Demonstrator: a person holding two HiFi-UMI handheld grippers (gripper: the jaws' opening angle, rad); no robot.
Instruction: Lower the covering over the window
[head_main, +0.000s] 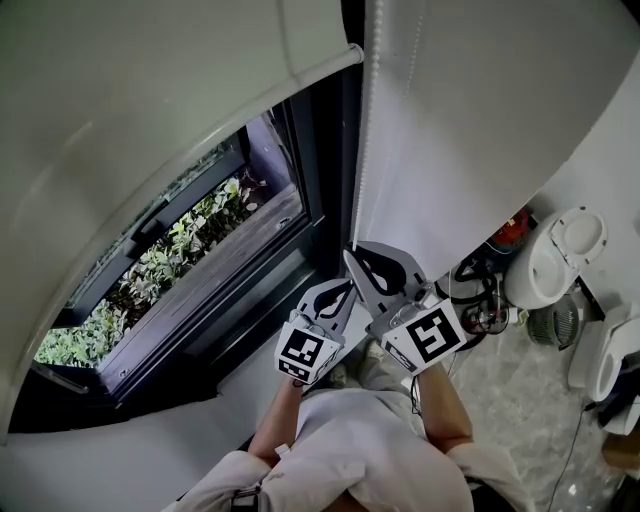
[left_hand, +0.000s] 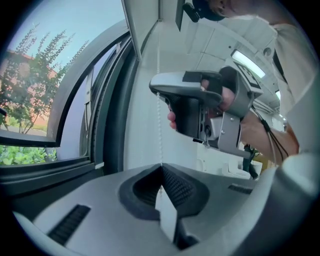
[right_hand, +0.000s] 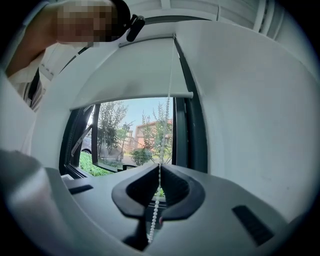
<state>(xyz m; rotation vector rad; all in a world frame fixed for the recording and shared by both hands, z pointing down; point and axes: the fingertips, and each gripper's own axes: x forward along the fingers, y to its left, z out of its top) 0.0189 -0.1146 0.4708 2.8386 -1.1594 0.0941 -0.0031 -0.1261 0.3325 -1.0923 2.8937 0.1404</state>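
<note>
The only print we can make out is the black-and-white square markers (head_main: 432, 335) on the gripper cubes. Our left gripper (left_hand: 161, 166) has its jaws pressed together on the white bead chain (left_hand: 159, 130), which runs straight up from the tips. Our right gripper (right_hand: 159, 169) is clamped on the same chain higher up, with beads trailing down behind its jaws. The chain hangs at the right edge of the window (head_main: 180, 250). The roller blind (right_hand: 125, 70) covers the upper glass, and trees (right_hand: 112, 125) show below its bottom bar (right_hand: 132, 98).
</note>
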